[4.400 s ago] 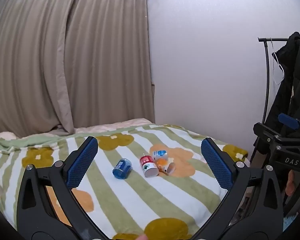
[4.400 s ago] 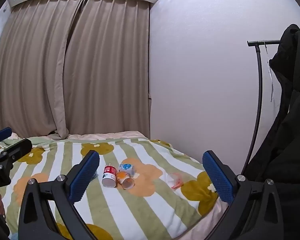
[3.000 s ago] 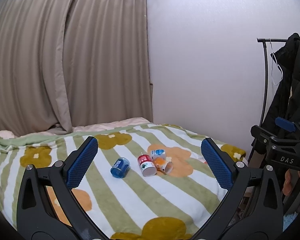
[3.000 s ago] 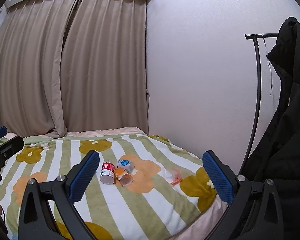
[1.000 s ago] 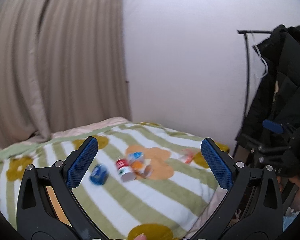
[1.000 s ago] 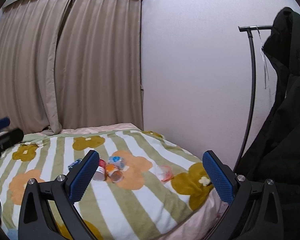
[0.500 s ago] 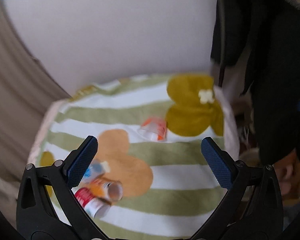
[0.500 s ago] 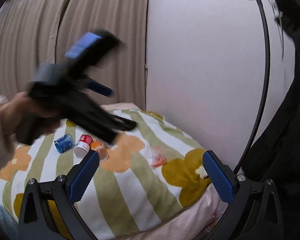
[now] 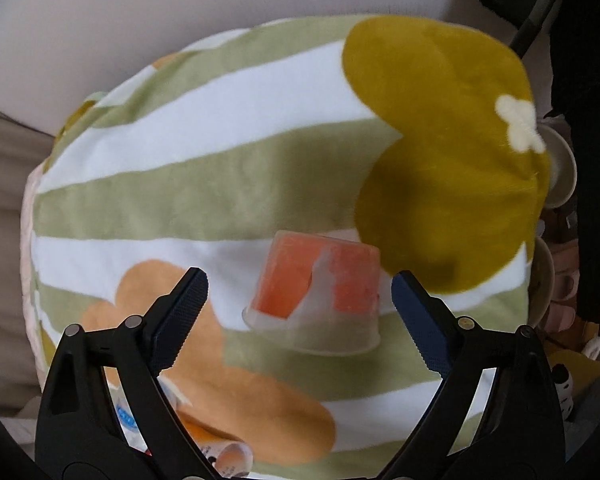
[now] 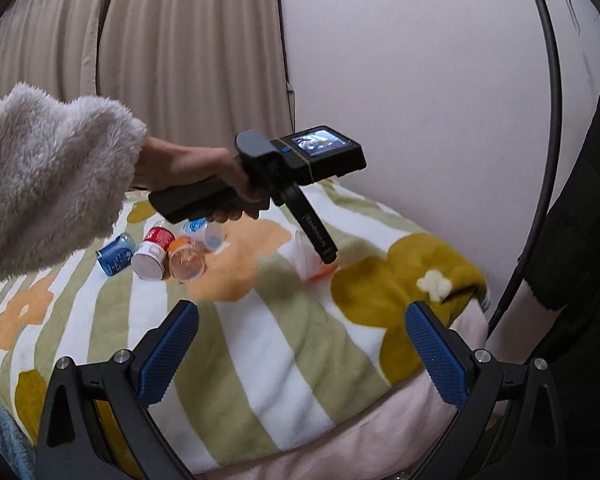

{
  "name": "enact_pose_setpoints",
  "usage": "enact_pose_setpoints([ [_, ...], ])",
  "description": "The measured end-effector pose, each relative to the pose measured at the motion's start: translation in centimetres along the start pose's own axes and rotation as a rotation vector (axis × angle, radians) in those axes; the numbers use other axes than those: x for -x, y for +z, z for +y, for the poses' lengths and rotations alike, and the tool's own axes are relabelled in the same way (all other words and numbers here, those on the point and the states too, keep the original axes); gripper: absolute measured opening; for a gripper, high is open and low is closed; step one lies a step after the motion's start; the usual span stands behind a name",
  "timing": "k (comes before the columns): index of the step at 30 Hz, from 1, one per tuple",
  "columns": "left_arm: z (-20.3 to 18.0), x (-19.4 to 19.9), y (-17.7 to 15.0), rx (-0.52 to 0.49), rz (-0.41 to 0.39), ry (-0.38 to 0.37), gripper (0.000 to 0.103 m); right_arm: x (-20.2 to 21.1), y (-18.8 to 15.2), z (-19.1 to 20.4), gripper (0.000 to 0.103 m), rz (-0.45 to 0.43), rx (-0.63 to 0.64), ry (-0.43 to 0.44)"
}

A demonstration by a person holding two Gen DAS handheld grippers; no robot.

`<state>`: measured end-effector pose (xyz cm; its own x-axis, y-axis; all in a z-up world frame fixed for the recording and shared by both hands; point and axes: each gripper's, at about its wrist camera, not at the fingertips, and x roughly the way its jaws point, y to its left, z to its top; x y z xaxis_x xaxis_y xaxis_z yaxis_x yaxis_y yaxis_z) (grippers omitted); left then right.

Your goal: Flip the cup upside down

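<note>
My left gripper (image 9: 299, 292) hangs over the bed, its two blue-padded fingers (image 9: 182, 312) spread wide with nothing between them. Just ahead of the fingertips lies the cup (image 9: 320, 292), a clear plastic one with an orange-pink print, tipped on its side on the blanket (image 9: 204, 176); its wide rim faces toward me and its narrower base points away. The cup sits near the blanket's right corner on the wall side, on the white and green stripes just beside a large mustard flower patch. Neither pad touches it, as far as I can see.

From the right wrist view I see my left hand (image 10: 196, 176) in a fluffy cream sleeve (image 10: 48, 172) holding the left tool by its handle, the fingers angled down so the tips come right at the cup (image 10: 310, 262); whether they touch it I cannot tell from here. My right gripper (image 10: 300, 340) is held back over the blanket's near edge, jaws wide and empty, well apart from the cup.

Farther left on the blanket a cluster of small containers lies together: a blue can (image 10: 116, 254), a red-and-white bottle (image 10: 154, 254) and an orange cup (image 10: 186, 260).
</note>
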<state>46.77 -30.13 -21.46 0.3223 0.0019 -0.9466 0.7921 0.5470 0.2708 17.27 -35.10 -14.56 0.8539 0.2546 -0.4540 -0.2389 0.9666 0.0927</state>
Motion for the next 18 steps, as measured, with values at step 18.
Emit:
enact_pose_setpoints([
  [18, 0.2, 7.3, -1.5, 0.132, -0.008, -0.037, 0.067, 1.9, 0.6, 0.5, 0.103, -0.039, -0.018, 0.026],
])
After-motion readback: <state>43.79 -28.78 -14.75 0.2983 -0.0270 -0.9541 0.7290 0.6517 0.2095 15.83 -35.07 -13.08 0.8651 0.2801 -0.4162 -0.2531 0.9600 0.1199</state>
